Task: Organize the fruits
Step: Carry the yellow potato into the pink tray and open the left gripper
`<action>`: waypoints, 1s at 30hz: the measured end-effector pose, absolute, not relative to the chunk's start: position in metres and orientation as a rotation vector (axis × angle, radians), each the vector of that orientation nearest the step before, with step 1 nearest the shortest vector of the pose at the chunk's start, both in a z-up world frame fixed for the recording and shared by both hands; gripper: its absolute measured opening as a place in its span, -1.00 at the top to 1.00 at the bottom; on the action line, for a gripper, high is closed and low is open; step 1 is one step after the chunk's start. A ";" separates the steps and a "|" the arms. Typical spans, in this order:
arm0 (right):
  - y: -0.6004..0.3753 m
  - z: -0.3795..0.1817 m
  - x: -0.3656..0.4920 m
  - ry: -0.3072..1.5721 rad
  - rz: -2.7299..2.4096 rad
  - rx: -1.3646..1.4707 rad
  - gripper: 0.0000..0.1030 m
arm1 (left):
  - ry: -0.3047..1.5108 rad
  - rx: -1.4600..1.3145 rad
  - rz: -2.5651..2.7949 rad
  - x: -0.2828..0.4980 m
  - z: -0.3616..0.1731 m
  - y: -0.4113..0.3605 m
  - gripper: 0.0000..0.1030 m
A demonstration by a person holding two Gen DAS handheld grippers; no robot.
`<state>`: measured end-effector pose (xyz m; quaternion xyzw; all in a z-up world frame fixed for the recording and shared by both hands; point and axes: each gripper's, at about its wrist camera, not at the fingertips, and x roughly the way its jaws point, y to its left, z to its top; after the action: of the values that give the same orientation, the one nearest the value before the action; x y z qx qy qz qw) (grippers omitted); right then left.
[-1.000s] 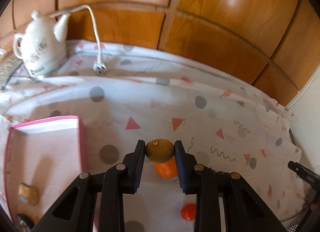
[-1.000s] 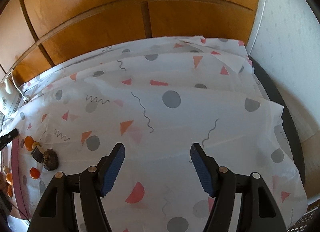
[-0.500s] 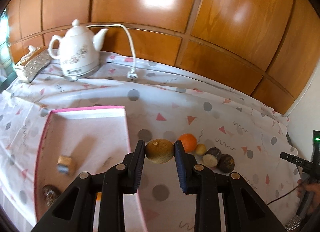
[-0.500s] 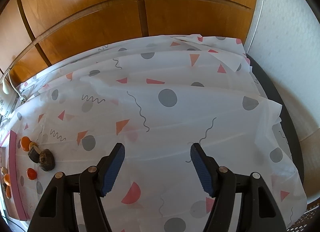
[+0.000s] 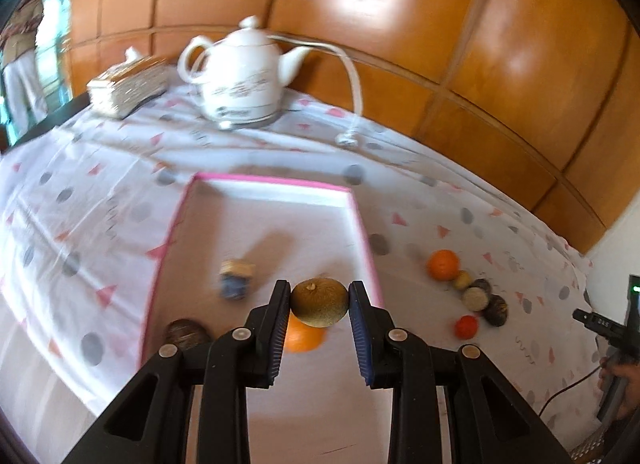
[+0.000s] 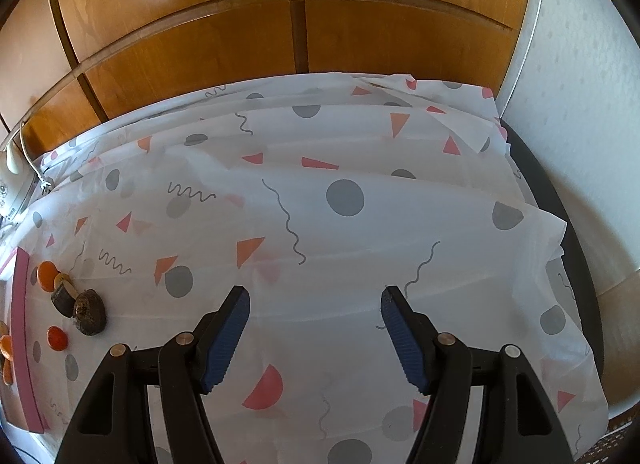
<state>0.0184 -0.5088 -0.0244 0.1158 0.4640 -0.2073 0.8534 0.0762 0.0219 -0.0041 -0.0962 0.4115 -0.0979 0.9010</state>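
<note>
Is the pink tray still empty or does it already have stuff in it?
Not empty. The pink tray already holds an orange, a small blurred block and a dark round fruit. The held brown fruit isn't set down yet.

A white teapot and woven tissue box stand at the far edge of a patterned tablecloth, a white cord trailing against wood-panelled wall.

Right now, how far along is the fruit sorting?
Partly done. An orange and a few other items already lie in the pink-rimmed tray. The left gripper holds a brown-green fruit over it. A cluster of fruits remains on the cloth; the right gripper is empty.
</note>
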 end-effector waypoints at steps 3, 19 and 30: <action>-0.508 -0.026 0.020 0.981 -0.437 0.235 -0.34 | 0.866 -0.233 -0.173 0.074 -0.013 0.046 0.42; -0.503 -0.029 0.024 0.998 -0.428 0.205 -0.34 | 0.922 -0.218 -0.097 0.088 -0.045 0.060 0.40; -0.502 -0.031 0.025 1.009 -0.427 0.190 -0.34 | 0.888 -0.201 -0.035 0.074 -0.040 0.057 0.07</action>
<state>0.0251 -0.5020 -0.0311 0.0902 0.4787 -0.2027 0.8495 0.0740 0.0565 -0.0396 -0.0970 0.4289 -0.0167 0.8980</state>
